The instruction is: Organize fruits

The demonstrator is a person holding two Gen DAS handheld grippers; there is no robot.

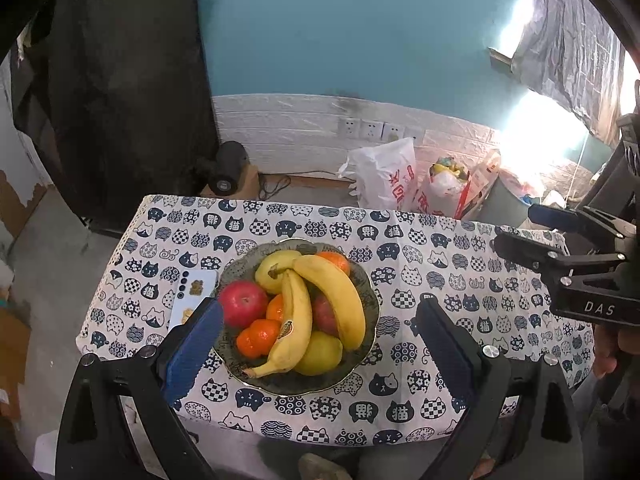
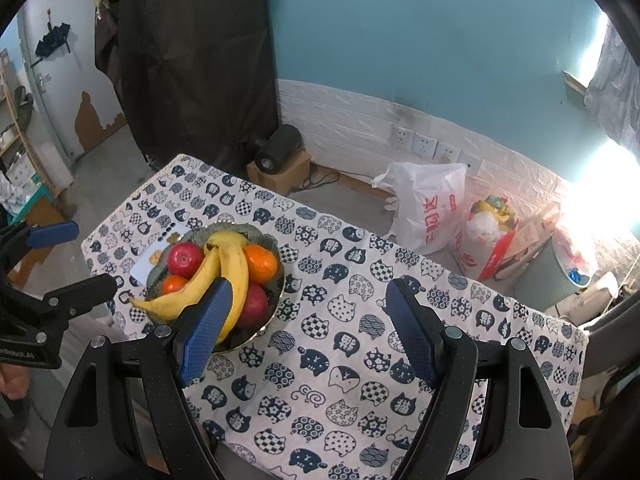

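Observation:
A patterned bowl (image 1: 368, 288) (image 2: 276, 246) heaped with fruit stands on the cat-print tablecloth (image 1: 440, 256) (image 2: 340, 360). It holds two bananas (image 1: 316, 304) (image 2: 216, 268), red apples (image 1: 243, 303) (image 2: 185, 259), oranges (image 1: 258, 337) (image 2: 261, 263) and yellow-green pears (image 1: 320, 354). My left gripper (image 1: 320, 316) hovers open above the bowl, its blue pads either side of the fruit and clear of it. My right gripper (image 2: 308, 292) is open over bare cloth to the right of the bowl, seen from the side as the right gripper (image 1: 516, 228) in the left wrist view. The left gripper (image 2: 80, 252) shows at the right view's left edge.
A white phone (image 1: 192, 296) (image 2: 154, 254) lies flat on the cloth beside the bowl's left rim. Behind the table on the floor are plastic bags (image 1: 388, 178) (image 2: 432, 208), a grey bin (image 2: 548, 276), a cardboard box with a dark round device (image 2: 280, 148), and wall sockets.

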